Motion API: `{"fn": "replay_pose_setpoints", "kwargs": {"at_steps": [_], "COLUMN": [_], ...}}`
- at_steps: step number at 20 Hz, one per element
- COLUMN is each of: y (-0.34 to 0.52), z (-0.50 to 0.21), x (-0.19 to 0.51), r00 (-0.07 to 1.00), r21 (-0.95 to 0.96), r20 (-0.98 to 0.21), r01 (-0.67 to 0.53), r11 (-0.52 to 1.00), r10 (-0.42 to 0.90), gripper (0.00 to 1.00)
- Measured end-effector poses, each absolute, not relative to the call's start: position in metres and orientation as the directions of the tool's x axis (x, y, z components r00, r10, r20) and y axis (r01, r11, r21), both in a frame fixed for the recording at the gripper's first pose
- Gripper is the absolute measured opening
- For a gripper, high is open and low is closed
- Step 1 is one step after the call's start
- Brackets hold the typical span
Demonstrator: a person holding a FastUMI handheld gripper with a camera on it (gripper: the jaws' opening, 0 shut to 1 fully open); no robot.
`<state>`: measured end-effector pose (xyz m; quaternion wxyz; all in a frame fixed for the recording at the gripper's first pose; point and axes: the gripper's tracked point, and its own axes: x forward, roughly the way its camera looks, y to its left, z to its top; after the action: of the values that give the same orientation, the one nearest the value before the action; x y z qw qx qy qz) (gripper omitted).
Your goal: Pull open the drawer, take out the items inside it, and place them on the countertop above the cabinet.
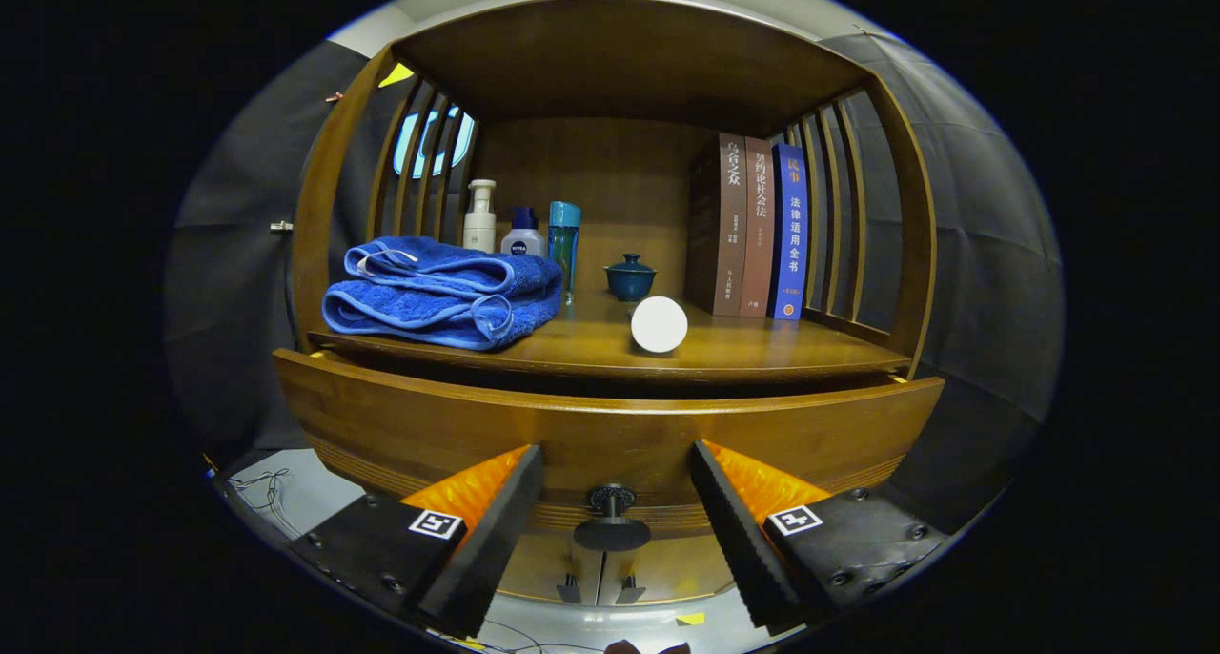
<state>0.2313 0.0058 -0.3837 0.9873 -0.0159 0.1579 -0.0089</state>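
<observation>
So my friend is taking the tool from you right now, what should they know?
Tool: open, one finger on each side of the drawer knob, not pressing it.
Drawer: looks pulled out a little, with a dark gap under the countertop. What is inside it cannot be seen.
Countertop: folded blue towel, three bottles, teal lidded cup, white round thing, books.
Done: drawer started, it seems.
Left: pull it wide, lift the items out, set them on the countertop.
</observation>
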Motion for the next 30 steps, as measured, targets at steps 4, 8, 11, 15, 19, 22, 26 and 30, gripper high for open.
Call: {"fn": "replay_pose_setpoints", "kwargs": {"at_steps": [4, 8, 11, 15, 19, 22, 26, 30], "y": [0.007, 0.008, 0.010, 0.014, 0.021, 0.027, 0.032, 0.036], "z": [-0.387, -0.390, -0.392, -0.398, -0.368, -0.333, -0.288, -0.245], "x": [0.245, 0.256, 0.257, 0.250, 0.231, 0.211, 0.183, 0.156], "r00": [0.946, 0.940, 0.938, 0.931, 0.954, 0.967, 0.972, 0.971], "r21": [-0.031, -0.033, -0.035, -0.049, -0.025, -0.006, 0.023, 0.019], "r20": [-0.324, -0.339, -0.344, -0.364, -0.298, -0.250, -0.226, -0.223], "r01": [0.015, 0.015, 0.016, -0.004, -0.026, -0.044, -0.060, -0.085], "r11": [0.999, 0.999, 0.999, 0.999, 0.999, 0.999, 0.998, 0.996], "r10": [-0.024, -0.025, -0.027, -0.014, 0.017, 0.041, 0.064, 0.087], "gripper": [1.00, 1.00, 1.00, 0.99, 0.99, 0.99, 0.99, 0.99]}}
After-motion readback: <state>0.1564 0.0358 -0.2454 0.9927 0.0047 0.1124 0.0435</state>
